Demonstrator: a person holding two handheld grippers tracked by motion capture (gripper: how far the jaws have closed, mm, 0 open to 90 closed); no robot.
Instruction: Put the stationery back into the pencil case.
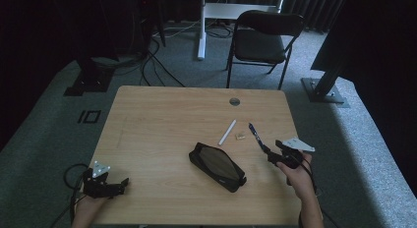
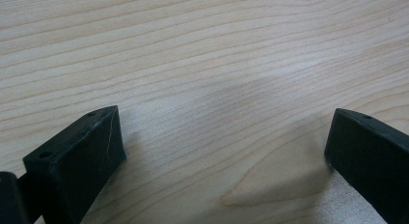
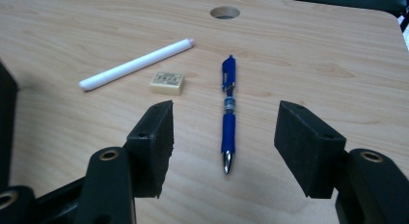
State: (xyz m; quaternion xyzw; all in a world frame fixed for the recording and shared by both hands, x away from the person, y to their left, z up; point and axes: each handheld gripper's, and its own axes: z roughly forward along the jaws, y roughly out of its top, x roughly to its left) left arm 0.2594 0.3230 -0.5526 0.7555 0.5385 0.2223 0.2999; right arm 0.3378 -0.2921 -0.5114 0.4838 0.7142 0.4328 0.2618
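The right gripper view gives what the high view blurs: a blue pen (image 3: 228,113) lies on the wooden table (image 3: 313,45) just ahead of the right gripper (image 3: 226,137), lined up with the gap between its jaws, its metal tip toward the gripper and its clip end away. The jaws stand apart, one on each side of the pen's tip end, and nothing is pressed between them. Beyond the near jaw on the left of that view lie a small cream eraser (image 3: 167,82) and, past it, a white stick-shaped marker or pen (image 3: 136,64); which it is I cannot tell. The print on the eraser is too small to read.

The high view adds a black pencil case (image 1: 218,165), lying between the two grippers and nearer the right one. Its flap looks shut, and what is inside is hidden. In the right gripper view it is cut off, with just a dark edge at the left border.

The left gripper (image 1: 114,186) rests at the table's near left corner, well apart from everything else. The left gripper view shows its jaws wide apart over bare wood grain, both cut off by the frame.
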